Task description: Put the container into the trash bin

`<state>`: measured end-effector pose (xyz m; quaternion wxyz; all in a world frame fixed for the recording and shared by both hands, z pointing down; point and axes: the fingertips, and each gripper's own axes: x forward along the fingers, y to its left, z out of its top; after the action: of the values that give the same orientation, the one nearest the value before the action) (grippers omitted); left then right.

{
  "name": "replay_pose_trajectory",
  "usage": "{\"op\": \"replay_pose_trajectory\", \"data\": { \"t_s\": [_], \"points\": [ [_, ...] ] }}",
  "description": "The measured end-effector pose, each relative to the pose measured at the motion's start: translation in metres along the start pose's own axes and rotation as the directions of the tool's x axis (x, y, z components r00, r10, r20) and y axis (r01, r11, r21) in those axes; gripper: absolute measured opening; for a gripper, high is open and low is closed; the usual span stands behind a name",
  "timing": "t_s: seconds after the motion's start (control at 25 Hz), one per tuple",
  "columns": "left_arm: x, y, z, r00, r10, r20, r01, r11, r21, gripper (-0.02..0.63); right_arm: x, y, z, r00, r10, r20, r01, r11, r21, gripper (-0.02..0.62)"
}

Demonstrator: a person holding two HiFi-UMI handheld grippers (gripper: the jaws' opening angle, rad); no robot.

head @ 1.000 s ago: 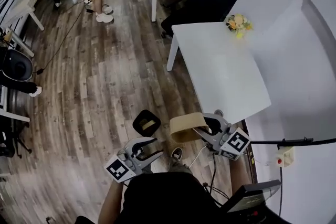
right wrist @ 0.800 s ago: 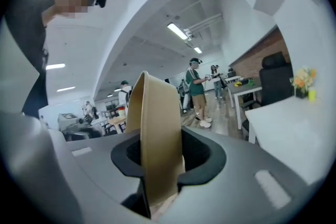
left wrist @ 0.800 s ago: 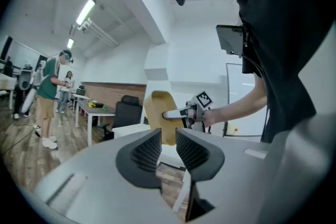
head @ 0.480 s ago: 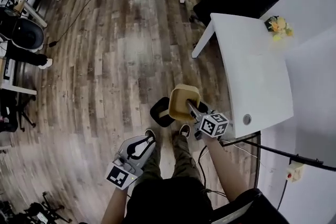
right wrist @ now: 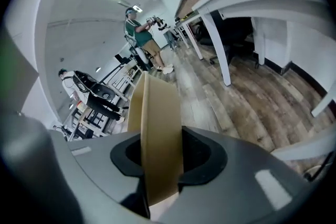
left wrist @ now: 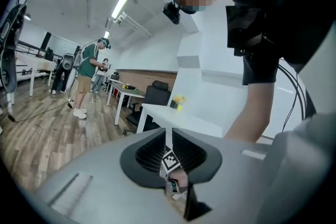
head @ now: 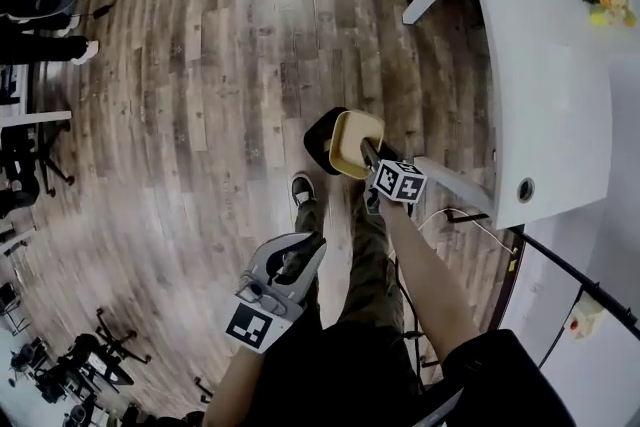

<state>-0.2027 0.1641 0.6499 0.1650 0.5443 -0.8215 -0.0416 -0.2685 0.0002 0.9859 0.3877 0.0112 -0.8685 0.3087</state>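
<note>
Two grippers, one container, one bin: the right gripper (head: pixel 362 153) pinches the wall of the tan, rounded-square container (head: pixel 352 137), which in the head view overlaps the right side of the black trash bin (head: pixel 316 129) on the wood-plank floor (head: pixel 220 65), left of the white table (head: pixel 545 95). Nearer the person, the left gripper (head: pixel 305 250) carries nothing — its jaws are closing, with only a narrow slit between them. Only the head view shows the bin, while the right gripper view shows the container edge-on as a smooth, thin wall between the pads, plus a far-off person in a green shirt (right wrist: pixel 137 26) — someone the head view misses.
</note>
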Motion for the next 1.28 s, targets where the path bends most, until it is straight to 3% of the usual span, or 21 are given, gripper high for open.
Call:
{"op": "replay_pose_trajectory", "data": {
  "t_s": [0.2, 0.44, 1.28],
  "points": [
    [0.003, -0.001, -0.037, 0.999, -0.016, -0.049, 0.013, 0.998, -0.058, 0.038, 0.038, -0.021, -0.044, 0.997, -0.028, -0.071, 0.030, 0.999, 0.016, 0.149],
    [-0.005, 0.007, -0.063, 0.996, 0.010, -0.087, -0.019, 0.994, -0.106, 0.038, 0.067, -0.046, -0.071, 0.989, -0.074, -0.131, 0.075, 0.997, -0.001, 0.150],
    [-0.007, 0.022, -0.089, 0.993, -0.017, -0.115, -0.004, 0.984, -0.176, 0.040, 0.113, -0.050, -0.091, 0.977, -0.126, -0.174, 0.127, 0.992, -0.006, 0.164]
  ]
}}
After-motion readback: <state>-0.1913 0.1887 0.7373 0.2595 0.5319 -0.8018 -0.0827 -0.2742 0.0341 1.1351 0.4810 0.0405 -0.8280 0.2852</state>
